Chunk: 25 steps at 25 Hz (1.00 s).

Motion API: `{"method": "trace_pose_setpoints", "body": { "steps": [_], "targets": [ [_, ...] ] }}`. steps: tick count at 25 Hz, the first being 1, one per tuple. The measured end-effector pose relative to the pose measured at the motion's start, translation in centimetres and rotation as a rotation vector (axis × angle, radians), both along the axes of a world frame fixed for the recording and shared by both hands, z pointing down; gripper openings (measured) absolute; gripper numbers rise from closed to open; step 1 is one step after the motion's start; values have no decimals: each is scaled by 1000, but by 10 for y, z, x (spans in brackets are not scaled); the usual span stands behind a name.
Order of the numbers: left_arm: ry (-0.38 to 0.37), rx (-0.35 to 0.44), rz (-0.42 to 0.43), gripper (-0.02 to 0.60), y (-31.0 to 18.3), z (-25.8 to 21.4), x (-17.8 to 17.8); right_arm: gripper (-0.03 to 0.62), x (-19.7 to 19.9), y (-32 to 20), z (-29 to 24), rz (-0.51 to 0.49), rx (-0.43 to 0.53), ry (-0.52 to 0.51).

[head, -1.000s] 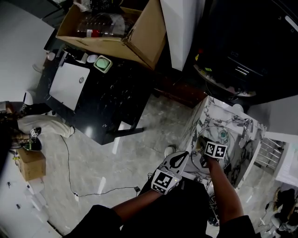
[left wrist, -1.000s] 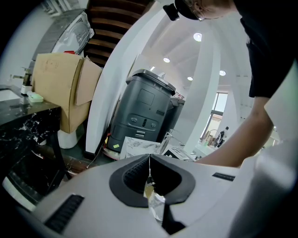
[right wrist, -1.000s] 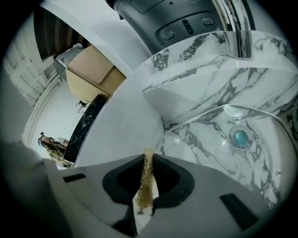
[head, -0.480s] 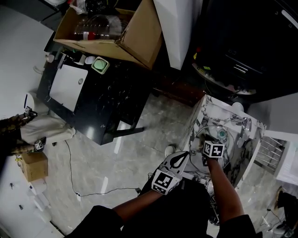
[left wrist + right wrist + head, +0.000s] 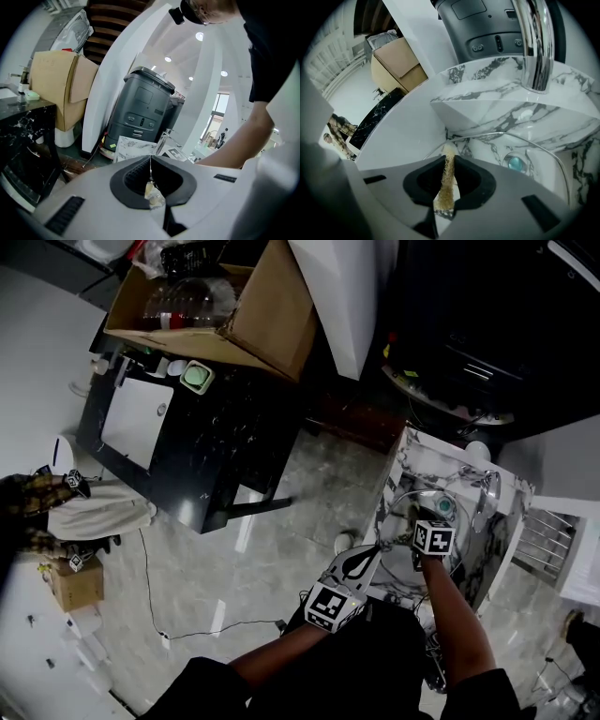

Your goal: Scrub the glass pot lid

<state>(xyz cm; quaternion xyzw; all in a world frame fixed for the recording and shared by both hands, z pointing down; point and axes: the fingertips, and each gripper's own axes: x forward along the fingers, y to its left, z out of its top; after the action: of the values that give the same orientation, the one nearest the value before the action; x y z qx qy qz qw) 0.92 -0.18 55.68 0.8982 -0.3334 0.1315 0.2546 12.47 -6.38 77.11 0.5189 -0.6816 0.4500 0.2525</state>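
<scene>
Scarcely moved, right tool's (image 5: 449, 159) scrubber (image 5: 446, 180) points toward lid (image 5: 487, 147).

The person wears a black short-sleeved top (image 5: 216, 688). Both hand-held grippers have smooth white shells and black ribbed pads (image 5: 134, 176). The left gripper (image 5: 150, 165) bears a black-and-white square marker (image 5: 330, 604), and the right gripper (image 5: 447, 165) bears a marker-covered cube (image 5: 433, 538).

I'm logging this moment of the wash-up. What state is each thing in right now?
Left gripper: shut on the rim of the round glass pot lid.
Right gripper: shut on a tan fibrous scrub pad.
Glass pot lid: held tilted over the marble sink.
Chrome faucet: no water running.
Brown cardboard box: open, one flap raised.
</scene>
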Motion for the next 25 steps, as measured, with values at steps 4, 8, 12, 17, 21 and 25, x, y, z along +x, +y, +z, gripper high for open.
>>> {"method": "trace_pose_setpoints", "body": {
  "steps": [4,8,12,17,21,25],
  "targets": [
    [3,1,-11,17,0,0,4,60,10,2,1,12,7,-10],
    [1,3,-6,17,2,1,12,60,26,7,4,38,-1,5],
    [1,2,-1,17,8,-1,22,60,41,14,7,52,-12,16],
    [-5,5,13,17,17,-2,34,60,51,19,7,58,-15,-7],
    [-7,9,18,17,22,-3,41,60,65,25,10,67,-24,-1],
    [-10,10,18,17,28,-2,49,60,82,33,10,84,-30,4]
  ]
}}
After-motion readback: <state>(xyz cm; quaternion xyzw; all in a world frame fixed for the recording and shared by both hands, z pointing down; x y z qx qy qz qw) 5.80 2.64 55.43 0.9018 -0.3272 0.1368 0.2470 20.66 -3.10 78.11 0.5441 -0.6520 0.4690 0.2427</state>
